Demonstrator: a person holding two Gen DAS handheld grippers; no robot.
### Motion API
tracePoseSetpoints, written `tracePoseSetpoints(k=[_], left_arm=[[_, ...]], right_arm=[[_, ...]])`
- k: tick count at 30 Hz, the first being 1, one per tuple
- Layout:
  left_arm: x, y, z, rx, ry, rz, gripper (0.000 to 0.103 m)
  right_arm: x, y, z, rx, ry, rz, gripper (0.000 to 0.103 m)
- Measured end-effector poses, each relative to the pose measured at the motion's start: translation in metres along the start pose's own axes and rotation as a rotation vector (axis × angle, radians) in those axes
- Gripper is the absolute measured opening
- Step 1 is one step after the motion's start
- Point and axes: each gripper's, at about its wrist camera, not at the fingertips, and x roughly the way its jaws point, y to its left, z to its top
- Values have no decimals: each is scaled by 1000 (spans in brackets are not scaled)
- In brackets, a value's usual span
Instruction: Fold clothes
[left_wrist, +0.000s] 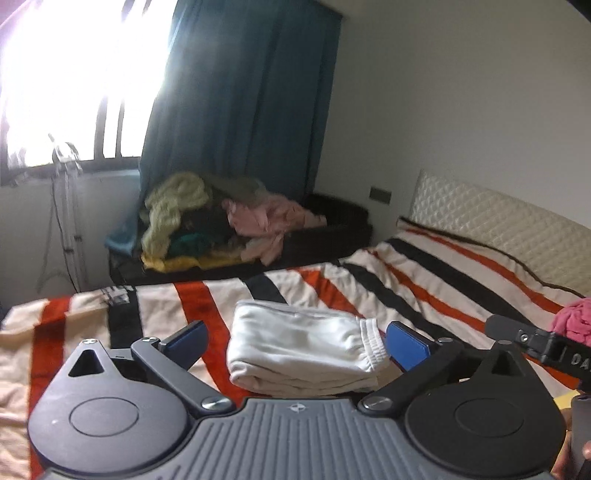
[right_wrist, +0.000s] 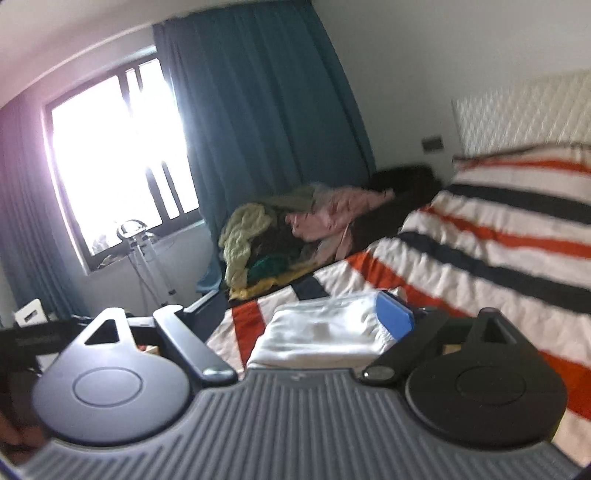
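So the white sweatpants (left_wrist: 301, 350) are sitting folded up on the striped bedspread (left_wrist: 424, 291), near edge of the bed, pretty much dead centre in the left wrist view. The bundle's long axis runs left to right, with the elastic ribbed cuff (left_wrist: 373, 345) pointing right and the plain fold at the left end. It's a neat, fairly flat stack of layers, off-white, soft fleecy look, a few layers visible along the near edge.

Left gripper (left_wrist: 295, 338) has its blue-padded fingers spread wide, one either side of the bundle, not squeezing anything. Right gripper (right_wrist: 325, 325) is blurrier: one blue pad (right_wrist: 393, 317) is up against the right end of the pants (right_wrist: 325, 332), the other finger is off to the left, so it's spread too.

Far side past the bed there's a messy clothes pile (left_wrist: 221, 221) below the teal curtain (left_wrist: 243, 92).
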Motion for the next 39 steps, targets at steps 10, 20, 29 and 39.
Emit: tracePoseSetpoints(k=[10,20,29,39], left_arm=[[-59,-23,-46,36,-72,3,103],[-48,-10,-82,17,-48,74,103],[-8,6,-115,14,16,114,103],[7,11,-134,35,37,153,103]], right_arm=[[-35,4,-22,-29,-3,36,90],[-9,-5,-65,-84,9,-11,90],[22,-8,-98,-98,73,-45,90],[39,-1,-120,-130,113,-77,89]])
